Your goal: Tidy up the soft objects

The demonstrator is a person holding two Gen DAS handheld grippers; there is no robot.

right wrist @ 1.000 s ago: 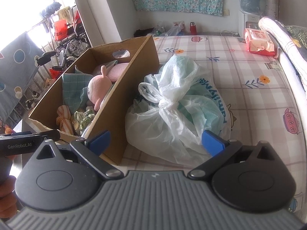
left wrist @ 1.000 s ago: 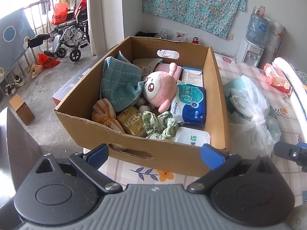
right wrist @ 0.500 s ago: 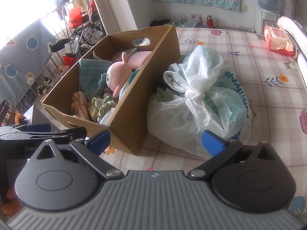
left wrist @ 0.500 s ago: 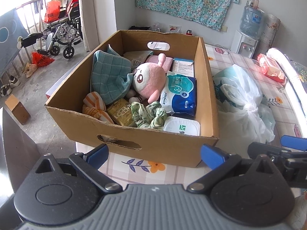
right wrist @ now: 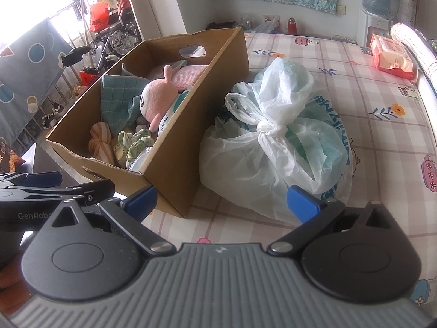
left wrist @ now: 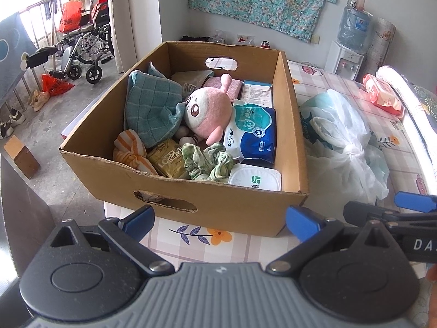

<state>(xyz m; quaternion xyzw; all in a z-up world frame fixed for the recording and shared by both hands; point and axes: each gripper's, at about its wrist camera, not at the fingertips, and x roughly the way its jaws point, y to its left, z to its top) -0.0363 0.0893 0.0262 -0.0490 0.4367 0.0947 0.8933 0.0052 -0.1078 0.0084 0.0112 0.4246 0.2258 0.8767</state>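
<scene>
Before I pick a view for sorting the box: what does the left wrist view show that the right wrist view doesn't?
Only the left wrist view shows the white lidded tub and yellow packet plainly, looking down into the box. Only the right wrist view shows the knotted plastic bag whole and the box's outer side wall. Both share the cardboard box, pink plush, teal cloth, and both grippers, left and right, jaws open and empty.

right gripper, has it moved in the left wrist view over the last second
Yes. The right gripper has come further into view from the right edge, now reaching leftward toward the cardboard box corner.
</scene>
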